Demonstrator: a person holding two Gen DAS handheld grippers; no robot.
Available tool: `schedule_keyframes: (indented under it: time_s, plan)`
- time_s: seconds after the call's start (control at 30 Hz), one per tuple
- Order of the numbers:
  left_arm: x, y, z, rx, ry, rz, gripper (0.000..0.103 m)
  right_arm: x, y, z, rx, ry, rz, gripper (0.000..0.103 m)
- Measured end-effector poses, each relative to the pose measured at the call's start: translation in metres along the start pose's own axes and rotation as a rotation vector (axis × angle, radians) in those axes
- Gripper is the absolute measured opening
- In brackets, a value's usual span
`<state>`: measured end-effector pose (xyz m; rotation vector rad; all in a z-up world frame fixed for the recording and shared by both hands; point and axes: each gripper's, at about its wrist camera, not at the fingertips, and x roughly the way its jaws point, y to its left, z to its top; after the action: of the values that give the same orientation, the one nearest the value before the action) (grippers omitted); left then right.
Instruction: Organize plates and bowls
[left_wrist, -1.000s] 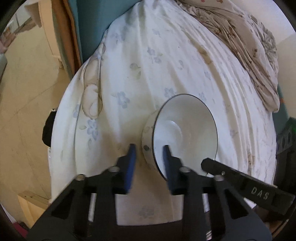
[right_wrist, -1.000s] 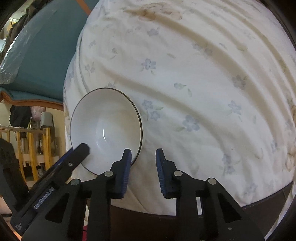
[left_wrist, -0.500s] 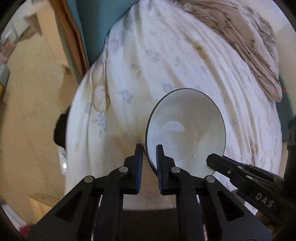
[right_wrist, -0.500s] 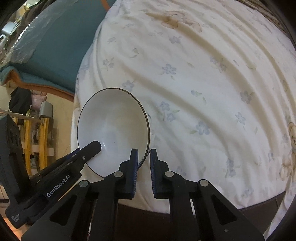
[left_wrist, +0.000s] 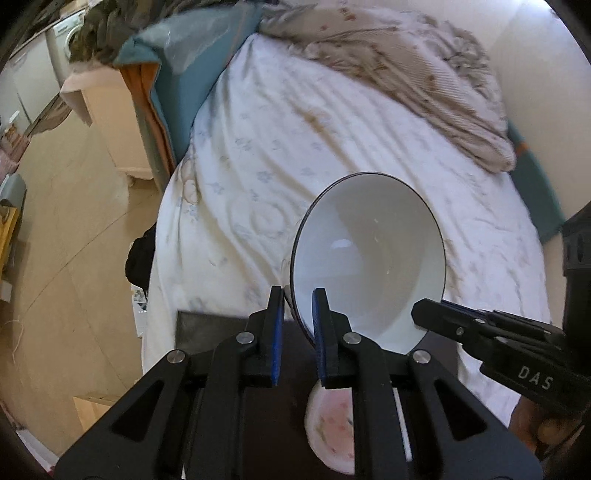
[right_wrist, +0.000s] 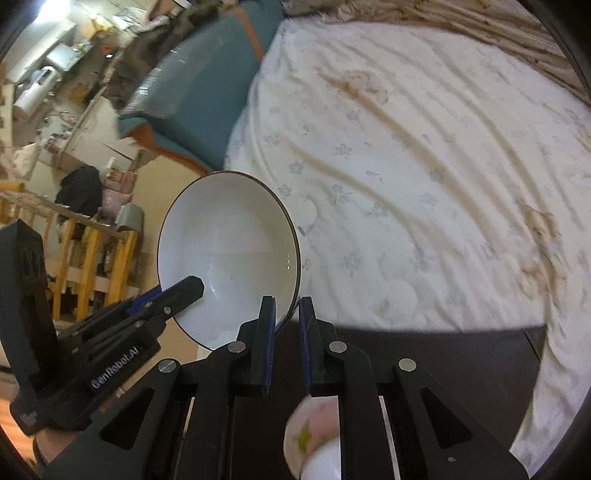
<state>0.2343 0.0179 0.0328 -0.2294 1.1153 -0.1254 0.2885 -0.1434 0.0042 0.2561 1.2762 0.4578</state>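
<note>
A white bowl (left_wrist: 369, 254) with a thin dark rim hangs tilted in the air above the bed. My left gripper (left_wrist: 298, 295) is shut on its left rim, one pad inside and one outside. My right gripper (right_wrist: 287, 302) is shut on the opposite rim of the same bowl (right_wrist: 229, 251). Each wrist view also shows the other tool: the right gripper's tip (left_wrist: 421, 314) at the bowl's lower right, the left gripper's tip (right_wrist: 195, 286) at its lower left. A pink-patterned dish (left_wrist: 332, 424) (right_wrist: 314, 424) lies on a dark table below, partly hidden by my fingers.
The dark table (right_wrist: 424, 354) stands against the bed's white floral sheet (left_wrist: 295, 147). A beige blanket (left_wrist: 406, 66) is bunched at the far side. A teal cushion (right_wrist: 207, 92) and a yellow wooden rail (right_wrist: 88, 251) stand to the left, over bare floor (left_wrist: 74, 258).
Both grippers closed on the bowl's rim and lifted it off the sheet. The view pulled back, bringing the dark table and pink dish into sight.
</note>
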Motion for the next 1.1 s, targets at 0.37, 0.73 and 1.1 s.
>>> schedule_keyframes:
  time_s: [0.37,0.73,1.1]
  plan:
    - [-0.042,-0.046,-0.066,0.064,-0.055,-0.081,0.012,-0.088,-0.014,-0.091,-0.004,-0.086,0.035,0.014]
    - [-0.003,-0.076,-0.097,0.154,0.051,-0.073,0.012,-0.084,-0.070,-0.150,0.159,-0.103,0.126,0.014]
    - [0.020,-0.082,-0.114,0.162,0.167,-0.065,0.012,-0.075,-0.108,-0.180,0.255,-0.046,0.214,0.015]
